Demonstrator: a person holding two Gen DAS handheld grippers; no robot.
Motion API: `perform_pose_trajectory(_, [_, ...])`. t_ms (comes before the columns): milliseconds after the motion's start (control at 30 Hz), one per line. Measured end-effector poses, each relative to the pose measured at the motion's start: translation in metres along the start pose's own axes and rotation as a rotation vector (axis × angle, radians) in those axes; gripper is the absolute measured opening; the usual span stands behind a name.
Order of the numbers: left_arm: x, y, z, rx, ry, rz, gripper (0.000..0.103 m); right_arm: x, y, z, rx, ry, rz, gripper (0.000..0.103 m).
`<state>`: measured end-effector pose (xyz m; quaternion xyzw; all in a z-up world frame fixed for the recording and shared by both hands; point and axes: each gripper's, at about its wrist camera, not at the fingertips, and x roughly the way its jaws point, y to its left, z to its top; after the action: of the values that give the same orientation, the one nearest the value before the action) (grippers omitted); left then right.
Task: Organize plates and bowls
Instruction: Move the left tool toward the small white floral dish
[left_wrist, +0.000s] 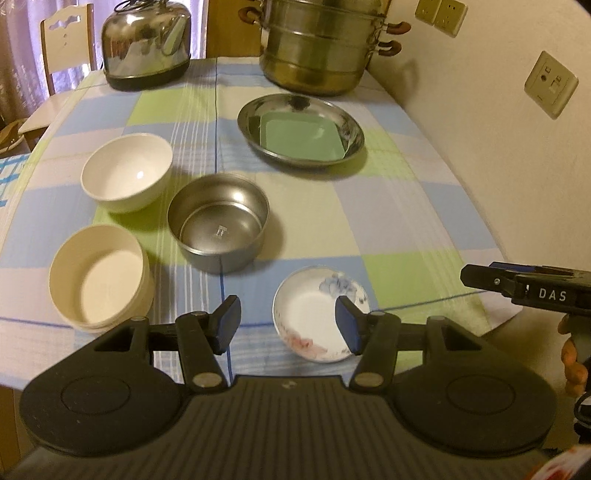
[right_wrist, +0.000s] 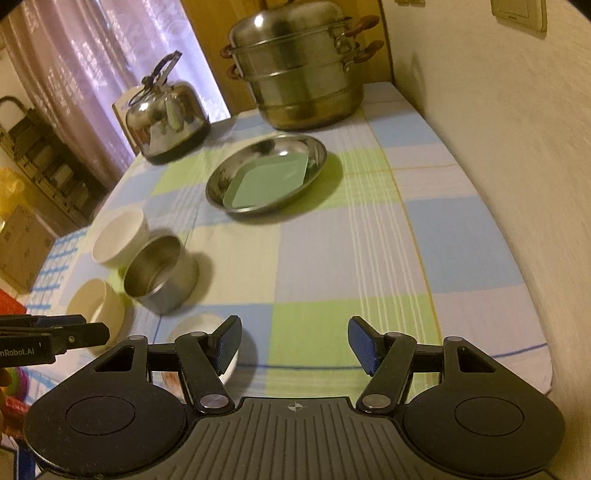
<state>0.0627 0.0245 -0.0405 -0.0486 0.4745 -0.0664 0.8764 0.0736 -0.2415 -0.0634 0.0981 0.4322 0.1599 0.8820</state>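
Note:
A steel plate (left_wrist: 251, 118) holds a green square plate (left_wrist: 299, 136) at the back of the table; both show in the right wrist view (right_wrist: 314, 151) (right_wrist: 266, 181). A white bowl (left_wrist: 125, 170), a steel bowl (left_wrist: 218, 225) and a cream bowl (left_wrist: 96, 277) stand at the left. A small floral dish (left_wrist: 310, 314) lies near the front edge. My left gripper (left_wrist: 288, 325) is open and empty, its right finger over the dish. My right gripper (right_wrist: 293, 345) is open and empty above the cloth, right of the dish (right_wrist: 195, 325).
A steel kettle (left_wrist: 146, 44) and a stacked steamer pot (left_wrist: 321, 48) stand at the table's far edge. A wall with sockets (left_wrist: 550, 85) runs along the right side. A chair (left_wrist: 66, 40) stands beyond the far left corner. The checked tablecloth (right_wrist: 332, 258) covers the table.

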Motion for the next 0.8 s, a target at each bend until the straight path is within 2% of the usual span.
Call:
perform_pose_trajectory(367, [0.008,-0.002,-0.025,-0.002,0.050,0.017,0.054,0.005,0.006,-0.023,-0.038,0.065,0.013,0.064])
perform_pose_trajectory(800, [0.023,-0.004,-0.040,0.016,0.077,0.012,0.053,0.023,0.019,-0.034,-0.094,0.128,0.042,0.064])
